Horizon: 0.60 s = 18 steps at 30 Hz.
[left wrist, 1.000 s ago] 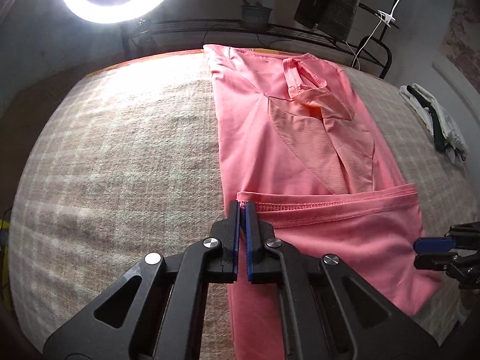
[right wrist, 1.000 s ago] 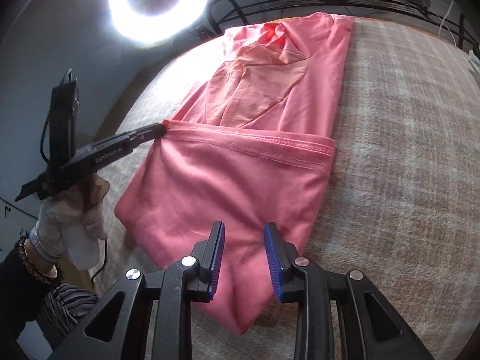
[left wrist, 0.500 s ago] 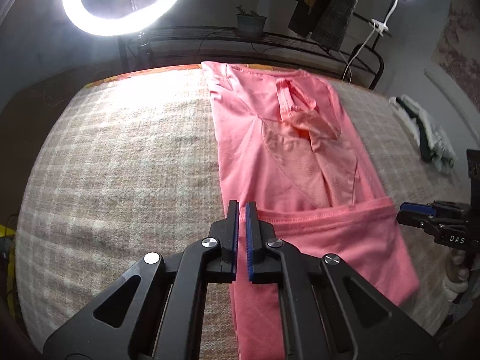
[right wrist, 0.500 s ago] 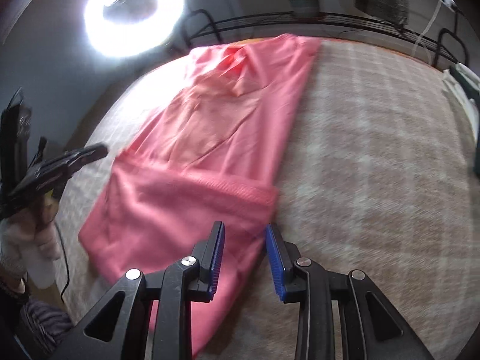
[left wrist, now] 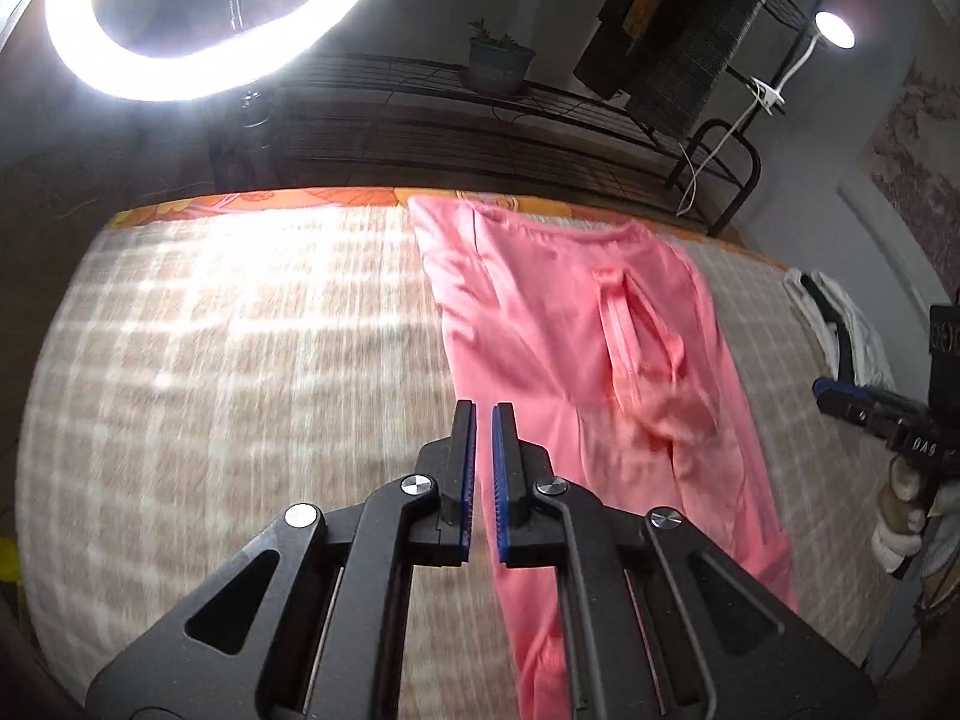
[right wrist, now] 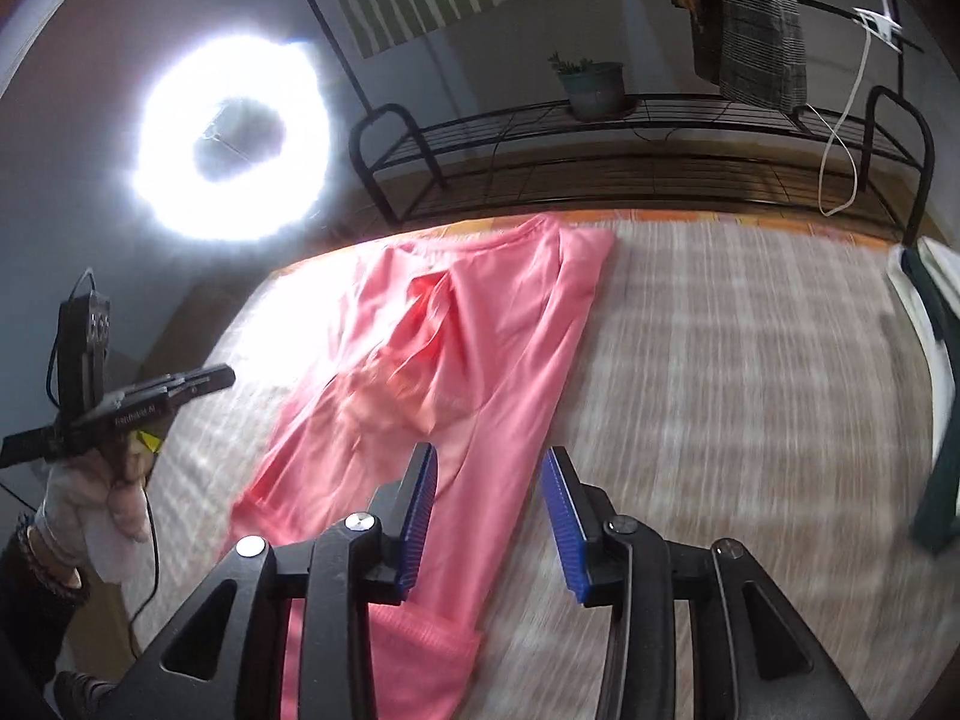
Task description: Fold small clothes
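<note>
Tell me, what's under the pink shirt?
The pink shirt lies flat on a beige checked blanket, which shows all around it. Whatever sits directly beneath the shirt is covered, so I cannot see it.

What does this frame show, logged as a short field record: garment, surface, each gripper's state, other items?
garment: pink knit top, lying lengthwise in a long narrow strip, held by neither gripper
surface: beige checked woven blanket under the top
left gripper: shut, nothing between its pads, above the garment's left edge
right gripper: open, jaws just been opening, nothing gripped, over the near part of the top
other items: white and dark folded clothes at the blanket's right edge; lit ring light; potted plant on the black metal rack
</note>
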### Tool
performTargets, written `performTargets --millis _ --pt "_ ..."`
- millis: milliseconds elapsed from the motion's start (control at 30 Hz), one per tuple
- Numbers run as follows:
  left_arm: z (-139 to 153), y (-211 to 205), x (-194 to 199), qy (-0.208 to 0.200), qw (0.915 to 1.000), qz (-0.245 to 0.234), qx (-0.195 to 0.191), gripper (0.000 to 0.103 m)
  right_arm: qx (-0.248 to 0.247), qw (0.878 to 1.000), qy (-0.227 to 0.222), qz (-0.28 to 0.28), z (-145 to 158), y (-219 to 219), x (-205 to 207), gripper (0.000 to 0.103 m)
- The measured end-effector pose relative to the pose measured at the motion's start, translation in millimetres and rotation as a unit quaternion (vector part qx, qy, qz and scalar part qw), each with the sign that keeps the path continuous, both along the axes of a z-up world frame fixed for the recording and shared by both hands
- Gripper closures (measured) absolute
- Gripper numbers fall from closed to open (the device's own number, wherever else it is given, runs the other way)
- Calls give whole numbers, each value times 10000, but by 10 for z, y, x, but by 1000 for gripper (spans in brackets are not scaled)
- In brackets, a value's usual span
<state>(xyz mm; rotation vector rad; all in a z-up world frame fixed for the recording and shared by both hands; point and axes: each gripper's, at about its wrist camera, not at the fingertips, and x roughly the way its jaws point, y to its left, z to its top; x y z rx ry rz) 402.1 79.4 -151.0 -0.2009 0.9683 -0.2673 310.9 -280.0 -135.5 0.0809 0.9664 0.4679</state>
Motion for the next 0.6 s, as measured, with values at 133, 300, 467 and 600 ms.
performTargets --millis 133,300,467,600 --pt "-130 80 475 96 9995 29 -312 87 60 10000 65 26 -64 -39 375 62" --pt "-295 168 944 92 9986 91 -509 74 553 9980 229 -221 -200 -168 898 58" --pt "-485 168 1264 161 9992 102 -347 74 405 9982 240 -365 -356 -190 1396 64" --pt "-565 61 1406 138 9997 29 -205 74 294 9985 220 -402 -471 -166 1664 65"
